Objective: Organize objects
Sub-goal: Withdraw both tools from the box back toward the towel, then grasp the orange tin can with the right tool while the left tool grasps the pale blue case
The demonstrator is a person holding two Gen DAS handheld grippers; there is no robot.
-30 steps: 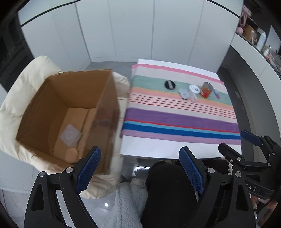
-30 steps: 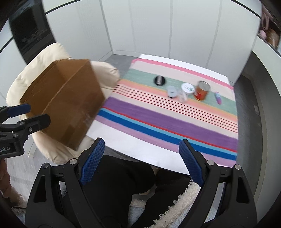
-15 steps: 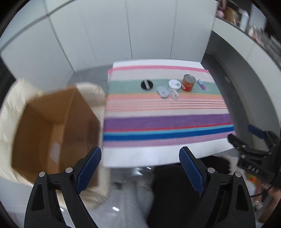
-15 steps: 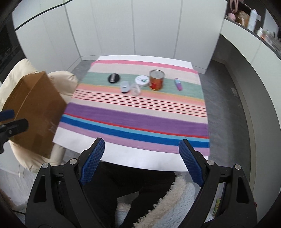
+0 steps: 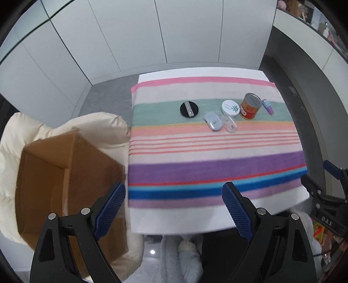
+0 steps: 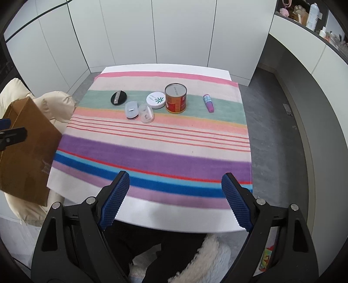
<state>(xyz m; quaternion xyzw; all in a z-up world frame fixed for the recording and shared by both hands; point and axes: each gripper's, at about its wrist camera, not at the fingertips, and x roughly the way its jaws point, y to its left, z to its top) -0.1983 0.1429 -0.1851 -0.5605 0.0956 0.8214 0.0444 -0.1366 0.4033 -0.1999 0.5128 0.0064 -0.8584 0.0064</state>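
On the striped cloth (image 6: pixel 152 152) far side lie a black round compact (image 6: pixel 118 98), a grey oval case (image 6: pixel 131 110), a clear oval case (image 6: pixel 146 113), a white round tin (image 6: pixel 155 100), an orange can (image 6: pixel 175 98) and a small purple tube (image 6: pixel 209 103). The same row shows in the left wrist view: compact (image 5: pixel 189 109), white tin (image 5: pixel 230 107), can (image 5: pixel 250 106), tube (image 5: pixel 267 106). My left gripper (image 5: pixel 174 204) hangs open over the table's near left edge. My right gripper (image 6: pixel 175 196) is open above the near edge, nothing between its fingers.
An open cardboard box (image 5: pixel 54 180) rests on a cream cushioned chair (image 5: pixel 87 126) left of the table. White cabinet doors (image 6: pixel 152 32) stand behind. A grey counter with a cluttered shelf (image 6: pixel 308 15) runs along the right. A person's dark-clothed lap (image 6: pixel 163 246) is below.
Both grippers swung right, from over the cardboard box toward the table; the box slid to the left edge of both views and the row of objects moved toward centre. Jaws stayed wide.
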